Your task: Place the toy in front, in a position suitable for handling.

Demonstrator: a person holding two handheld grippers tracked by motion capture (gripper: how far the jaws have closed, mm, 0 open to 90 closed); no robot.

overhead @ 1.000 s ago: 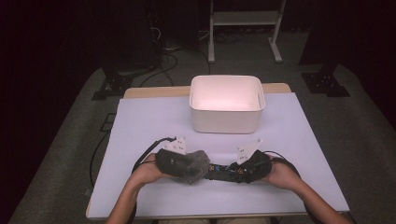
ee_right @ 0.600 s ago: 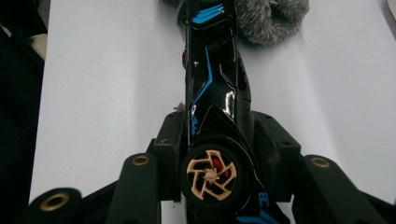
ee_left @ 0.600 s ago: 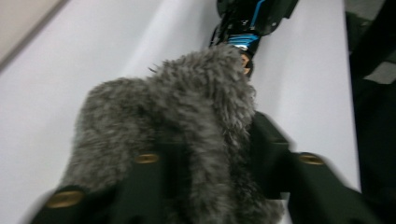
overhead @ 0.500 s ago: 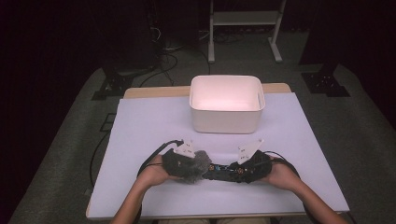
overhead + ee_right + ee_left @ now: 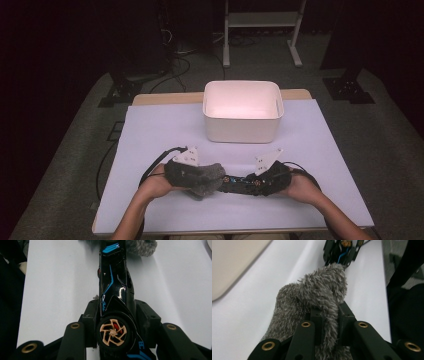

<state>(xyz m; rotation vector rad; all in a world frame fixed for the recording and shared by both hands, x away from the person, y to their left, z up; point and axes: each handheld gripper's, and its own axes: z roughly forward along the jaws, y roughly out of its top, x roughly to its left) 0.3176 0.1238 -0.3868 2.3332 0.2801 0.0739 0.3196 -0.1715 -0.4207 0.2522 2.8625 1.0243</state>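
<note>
Your black toy car [image 5: 239, 184] lies at six o'clock on the table [image 5: 150, 135], right gripper [image 5: 117, 322] clamped across its rear wheel, nose under the grey fuzzy cloth [image 5: 317, 297] pinched by your left gripper [image 5: 329, 322]. Pull apart unevenly and the cloth may snag or the car may twist loose. The car's script is unreadable.

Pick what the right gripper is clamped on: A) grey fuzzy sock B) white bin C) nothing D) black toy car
D: in the right gripper view the right gripper has its jaws pressed on both sides of the black toy car, by its gold-spoked wheel.
</note>
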